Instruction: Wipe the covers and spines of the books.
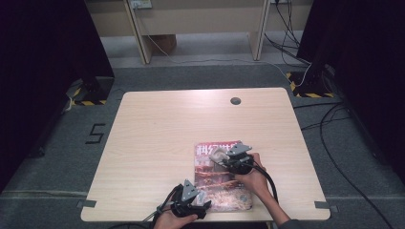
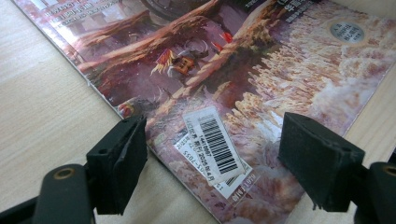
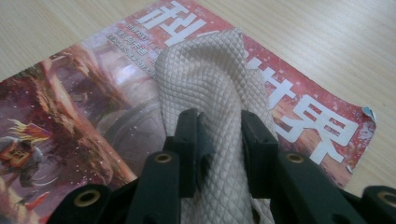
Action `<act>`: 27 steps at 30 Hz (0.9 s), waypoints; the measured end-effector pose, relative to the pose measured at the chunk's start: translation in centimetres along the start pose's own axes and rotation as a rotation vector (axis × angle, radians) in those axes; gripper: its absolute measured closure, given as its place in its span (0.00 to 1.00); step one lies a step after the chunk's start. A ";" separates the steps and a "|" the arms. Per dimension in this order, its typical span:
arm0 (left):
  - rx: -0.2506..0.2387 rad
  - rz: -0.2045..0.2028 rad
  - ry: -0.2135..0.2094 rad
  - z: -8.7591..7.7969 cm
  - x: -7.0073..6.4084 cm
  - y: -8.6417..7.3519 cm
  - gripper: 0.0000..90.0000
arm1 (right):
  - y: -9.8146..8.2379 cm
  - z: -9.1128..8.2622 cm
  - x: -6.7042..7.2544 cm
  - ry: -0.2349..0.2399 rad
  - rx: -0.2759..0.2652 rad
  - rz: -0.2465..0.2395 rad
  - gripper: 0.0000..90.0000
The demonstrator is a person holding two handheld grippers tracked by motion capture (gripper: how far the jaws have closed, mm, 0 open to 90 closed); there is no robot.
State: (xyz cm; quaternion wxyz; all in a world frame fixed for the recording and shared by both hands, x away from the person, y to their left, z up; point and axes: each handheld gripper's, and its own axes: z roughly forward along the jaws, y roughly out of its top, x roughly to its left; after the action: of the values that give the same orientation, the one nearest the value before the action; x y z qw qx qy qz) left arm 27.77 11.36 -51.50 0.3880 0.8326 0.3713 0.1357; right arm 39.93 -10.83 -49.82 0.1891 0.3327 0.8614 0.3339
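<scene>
Left gripper [image 1: 203, 206] sits at the table's [image 1: 157, 124] near edge, jaws spread wide over the magazine's [image 1: 217, 183] near corner, straddling the barcode sticker [image 2: 215, 145]; pads not pressing on anything. Magazine lies flat on the near-right part of the table, red title end pointing away from the person. Right gripper [image 3: 219, 135] is down on that title end, jaws pinching a bunched cream quilted cloth [image 3: 208, 79], which rests against the cover. Both hands on their grippers.
</scene>
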 end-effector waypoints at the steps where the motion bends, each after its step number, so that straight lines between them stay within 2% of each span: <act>1: -0.004 0.001 -0.004 0.0 0.1 0.0 0.25 | 0.0 0.0 -0.1 0.002 0.000 0.008 0.78; 5: -0.005 0.009 0.002 0.0 0.0 0.0 0.25 | -0.1 0.2 -1.0 -0.023 -0.007 0.029 0.78; 15: -0.012 0.035 0.009 0.0 -0.2 0.0 0.25 | -0.7 0.7 -4.9 -0.132 -0.030 0.135 0.76; 17: -0.010 0.055 0.015 -0.1 -0.3 0.0 0.25 | -0.6 0.8 -5.3 -0.157 -0.029 0.133 0.76; 19: -0.015 0.059 0.017 -0.1 -0.3 0.0 0.25 | -0.5 1.1 -5.6 -0.194 -0.028 0.121 0.76; 20: -0.018 0.058 0.017 -0.1 -0.4 0.0 0.25 | -0.4 1.1 -5.6 -0.193 -0.026 0.138 0.76; 24: -0.012 0.065 0.008 0.0 -0.3 0.0 0.26 | -0.2 1.1 -4.9 -0.196 -0.019 0.104 0.80; 25: -0.013 0.065 0.008 0.0 -0.2 0.0 0.26 | -0.2 1.1 -4.8 -0.183 -0.018 0.089 0.81; 27: -0.018 0.070 0.012 0.0 -0.3 0.0 0.26 | -0.1 1.0 -4.1 -0.136 -0.016 0.099 0.81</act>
State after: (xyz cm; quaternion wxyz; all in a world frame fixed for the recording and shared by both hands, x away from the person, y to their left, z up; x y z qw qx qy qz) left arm 27.55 11.18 -51.46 0.3884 0.8407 0.3430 0.1574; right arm 43.31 -13.36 -50.16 0.2330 0.3955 0.8264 0.3262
